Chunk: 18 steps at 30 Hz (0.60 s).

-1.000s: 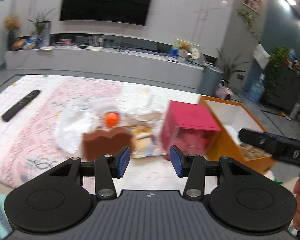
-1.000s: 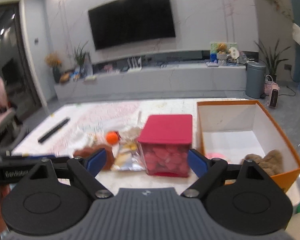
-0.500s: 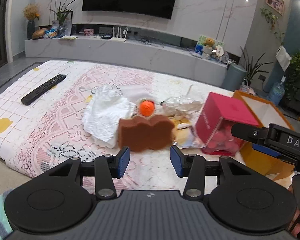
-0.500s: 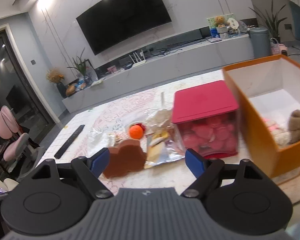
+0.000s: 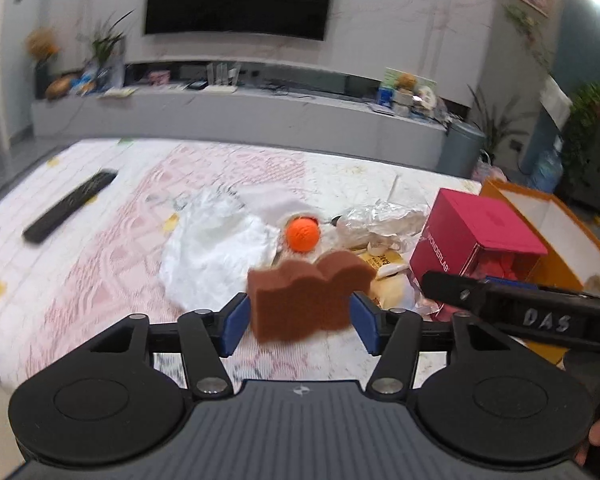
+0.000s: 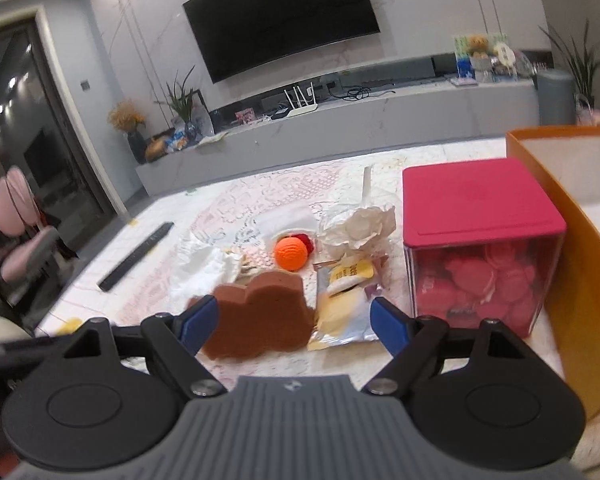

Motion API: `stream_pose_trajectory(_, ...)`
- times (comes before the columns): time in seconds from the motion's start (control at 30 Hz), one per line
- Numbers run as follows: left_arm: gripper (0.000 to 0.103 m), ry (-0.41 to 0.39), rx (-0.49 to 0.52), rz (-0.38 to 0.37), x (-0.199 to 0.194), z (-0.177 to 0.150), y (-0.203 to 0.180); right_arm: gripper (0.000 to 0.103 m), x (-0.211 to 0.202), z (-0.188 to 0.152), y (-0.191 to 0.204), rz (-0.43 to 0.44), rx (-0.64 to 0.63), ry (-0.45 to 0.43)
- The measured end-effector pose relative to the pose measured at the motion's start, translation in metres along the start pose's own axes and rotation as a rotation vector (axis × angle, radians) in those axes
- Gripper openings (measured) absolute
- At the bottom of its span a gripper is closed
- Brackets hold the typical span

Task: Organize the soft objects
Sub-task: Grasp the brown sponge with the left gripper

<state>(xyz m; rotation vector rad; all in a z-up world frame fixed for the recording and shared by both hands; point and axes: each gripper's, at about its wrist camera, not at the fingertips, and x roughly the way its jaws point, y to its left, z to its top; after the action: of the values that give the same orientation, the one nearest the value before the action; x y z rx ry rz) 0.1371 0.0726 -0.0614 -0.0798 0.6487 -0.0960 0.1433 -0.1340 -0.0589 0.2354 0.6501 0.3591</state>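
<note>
A brown sponge [image 5: 306, 294] stands on the table among soft clutter. My left gripper [image 5: 300, 322] is open with a blue pad on each side of the sponge; whether the pads touch it I cannot tell. My right gripper [image 6: 296, 324] is open and empty; the sponge [image 6: 260, 320] sits just beyond its left finger. An orange ball [image 5: 302, 234] [image 6: 293, 254] lies behind the sponge. The orange box [image 5: 552, 216] [image 6: 572, 240] stands at the right, its contents mostly hidden.
A pink-lidded clear box [image 5: 476, 236] [image 6: 484, 236] stands beside the orange box. White crumpled plastic [image 5: 216, 240], a silver wrapper [image 5: 380, 216] and a yellow packet [image 6: 344, 304] lie around the sponge. A black remote [image 5: 70, 206] lies far left. The right gripper's body [image 5: 520, 312] crosses the left wrist view.
My left gripper has moved forward so its open fingers now flank the brown sponge. My right gripper has come closer to the clutter and swung left.
</note>
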Motion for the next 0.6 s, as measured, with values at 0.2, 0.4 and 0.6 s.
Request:
stream_pose_trajectory(0.2, 0.074, 0.035, 0.167, -0.054, 0.025, 0.015, -0.004, 0.077, 0.022, -0.006, -0.001, -0.047, -0.084, 0.024)
stream_pose_trajectory(0.4, 0.075, 0.032, 0.462, -0.061, 0.049, 0.023, -0.018, 0.075, 0.035, -0.012, -0.004, -0.084, -0.139, 0.032)
stream_pose_trajectory(0.6, 0.075, 0.148, 0.653, -0.112, 0.082, 0.025, -0.021, 0.075, 0.046, -0.014, -0.011, -0.057, -0.131, 0.045)
